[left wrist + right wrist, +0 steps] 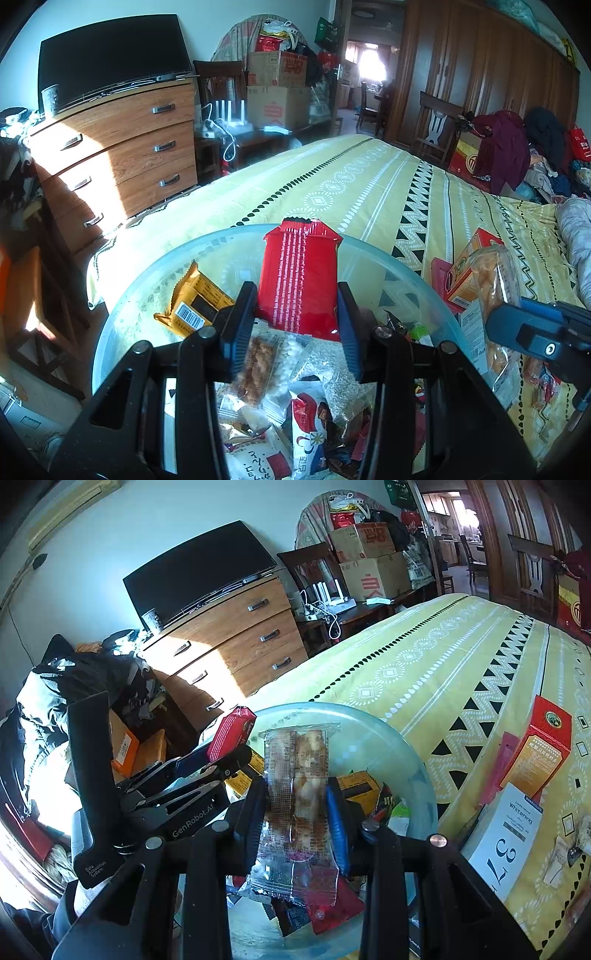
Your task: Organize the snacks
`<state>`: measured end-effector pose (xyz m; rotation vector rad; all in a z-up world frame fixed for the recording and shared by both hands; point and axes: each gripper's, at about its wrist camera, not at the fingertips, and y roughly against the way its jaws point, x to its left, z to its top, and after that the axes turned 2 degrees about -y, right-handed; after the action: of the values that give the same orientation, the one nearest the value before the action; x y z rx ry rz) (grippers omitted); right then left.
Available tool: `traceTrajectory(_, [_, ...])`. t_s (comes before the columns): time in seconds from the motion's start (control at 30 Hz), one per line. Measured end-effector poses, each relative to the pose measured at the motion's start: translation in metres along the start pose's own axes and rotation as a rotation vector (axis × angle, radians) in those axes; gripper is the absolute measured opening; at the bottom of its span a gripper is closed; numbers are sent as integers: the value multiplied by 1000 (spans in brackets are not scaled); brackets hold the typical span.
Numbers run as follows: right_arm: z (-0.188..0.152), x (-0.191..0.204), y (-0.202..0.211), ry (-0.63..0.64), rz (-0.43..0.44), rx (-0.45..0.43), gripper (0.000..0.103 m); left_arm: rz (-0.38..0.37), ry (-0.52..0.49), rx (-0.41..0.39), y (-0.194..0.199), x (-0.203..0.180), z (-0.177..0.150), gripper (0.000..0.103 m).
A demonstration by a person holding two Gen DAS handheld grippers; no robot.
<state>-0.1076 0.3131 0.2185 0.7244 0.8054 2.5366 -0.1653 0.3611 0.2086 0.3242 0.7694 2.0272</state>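
A yellow patterned bed (369,184) carries a clear glass bowl (122,306) heaped with wrapped snacks (314,424), an orange packet (195,302) against its far side. Above the bowl, the left gripper (297,325) clamps a red packet (299,277) upright between its pads. The right gripper (297,812) grips a clear pastry wrapper (299,775), also upright over the bowl. An orange box (539,757) lies on the bed beside it.

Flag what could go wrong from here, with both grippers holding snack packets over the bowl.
The left gripper grips only the red packet's lower end, so it could tip or slip. The right gripper's clear pastry packet is floppy and may sag free. The two grippers sit close above the clear bowl and could collide.
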Motion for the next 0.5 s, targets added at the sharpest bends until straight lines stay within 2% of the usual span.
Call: traceTrajectory(0.5, [-1,1,-5,-12,3,5,36,6,-6,6,-4,-3,-5,43])
